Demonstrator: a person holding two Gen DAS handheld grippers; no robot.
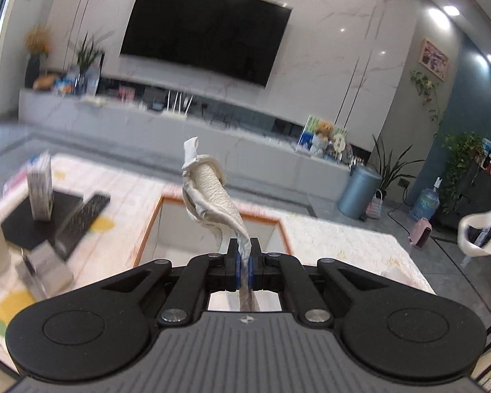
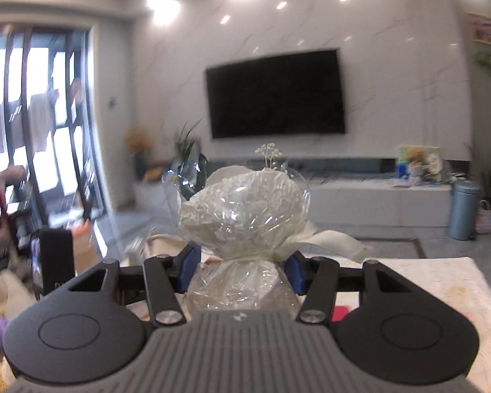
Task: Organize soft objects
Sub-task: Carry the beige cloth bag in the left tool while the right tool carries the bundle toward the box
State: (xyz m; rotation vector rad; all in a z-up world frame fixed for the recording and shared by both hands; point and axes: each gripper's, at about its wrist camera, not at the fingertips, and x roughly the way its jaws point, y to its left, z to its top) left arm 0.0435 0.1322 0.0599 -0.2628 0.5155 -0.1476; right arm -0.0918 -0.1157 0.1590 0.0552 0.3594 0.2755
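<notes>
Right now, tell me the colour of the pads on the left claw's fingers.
Blue pads, shut on a white cloth; the left wrist view shows them best.

My right gripper (image 2: 242, 270) has its blue-padded fingers (image 2: 190, 267) pressed on either side of a clear crinkled cellophane bundle stuffed with white material (image 2: 244, 209), cinched by a cream ribbon (image 2: 330, 240). Below I see a pale patterned tabletop (image 2: 442, 281). Beyond hangs a large black wall-mounted television (image 2: 275, 93), with a blue-grey cylindrical bin (image 2: 464, 209) at right.
</notes>
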